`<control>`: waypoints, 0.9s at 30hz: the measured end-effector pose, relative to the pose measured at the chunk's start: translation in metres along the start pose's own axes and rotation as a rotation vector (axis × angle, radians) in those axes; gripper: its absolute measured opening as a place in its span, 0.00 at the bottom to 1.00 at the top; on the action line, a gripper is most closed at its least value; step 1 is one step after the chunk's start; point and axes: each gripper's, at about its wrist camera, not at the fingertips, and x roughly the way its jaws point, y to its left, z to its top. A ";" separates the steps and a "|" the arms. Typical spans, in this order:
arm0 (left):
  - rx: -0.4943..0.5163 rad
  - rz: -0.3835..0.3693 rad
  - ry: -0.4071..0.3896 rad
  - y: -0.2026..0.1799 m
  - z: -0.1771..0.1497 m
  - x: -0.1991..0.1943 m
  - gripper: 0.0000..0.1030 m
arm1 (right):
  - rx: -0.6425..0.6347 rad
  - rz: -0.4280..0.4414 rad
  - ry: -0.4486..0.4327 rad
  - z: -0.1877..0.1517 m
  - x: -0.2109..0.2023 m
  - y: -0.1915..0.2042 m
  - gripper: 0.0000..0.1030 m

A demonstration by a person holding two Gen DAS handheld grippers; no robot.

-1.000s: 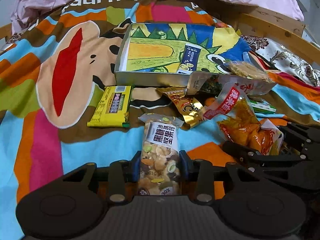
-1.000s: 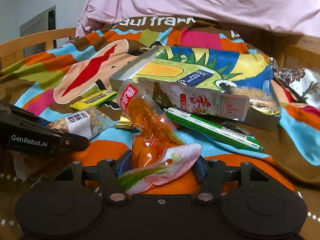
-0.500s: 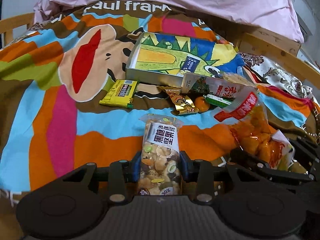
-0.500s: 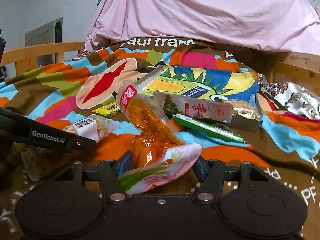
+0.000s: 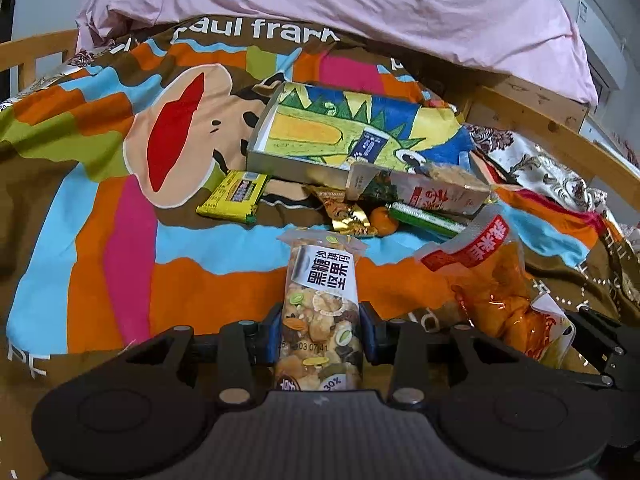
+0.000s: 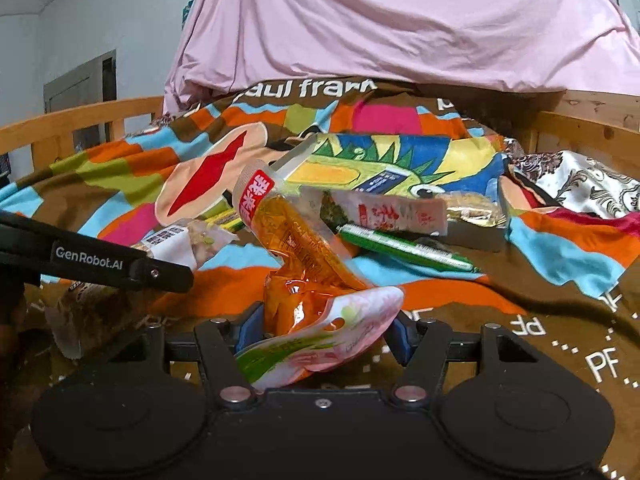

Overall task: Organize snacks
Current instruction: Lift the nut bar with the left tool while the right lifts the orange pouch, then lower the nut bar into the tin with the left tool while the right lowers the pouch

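Gripping nut pack (image 5: 322,312) w/ left gripper (image 5: 322,334), right gripper (image 6: 320,330) orange pouch (image 6: 296,256).

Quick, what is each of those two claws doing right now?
Left gripper: closed on a clear packet of mixed nuts.
Right gripper: closed on an orange snack bag.

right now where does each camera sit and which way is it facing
Left wrist: on the left tool, looking forward and down over the blanket to the open box; its fingers clamp the nut mix pack; the right tool shows at the right edge.
Right wrist: on the right tool, lower, facing the same box; it grips the orange pouch; the left tool enters from the left.
Shared: box, both packs, green stick pack.
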 end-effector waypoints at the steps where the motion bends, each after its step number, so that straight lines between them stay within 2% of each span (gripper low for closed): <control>1: -0.001 -0.001 -0.006 0.000 0.001 -0.001 0.40 | 0.004 -0.002 -0.003 0.001 0.000 -0.002 0.62; 8: -0.023 0.000 -0.032 0.002 0.009 0.000 0.40 | 0.008 -0.012 -0.039 0.017 0.001 -0.017 0.62; 14: -0.047 0.010 -0.068 0.000 0.028 0.011 0.40 | -0.006 -0.002 -0.095 0.050 0.016 -0.035 0.62; 21: -0.025 -0.003 -0.152 -0.014 0.080 0.034 0.40 | 0.024 -0.005 -0.120 0.101 0.048 -0.062 0.62; 27: 0.012 -0.021 -0.199 -0.024 0.121 0.060 0.40 | -0.023 -0.046 -0.143 0.135 0.087 -0.080 0.62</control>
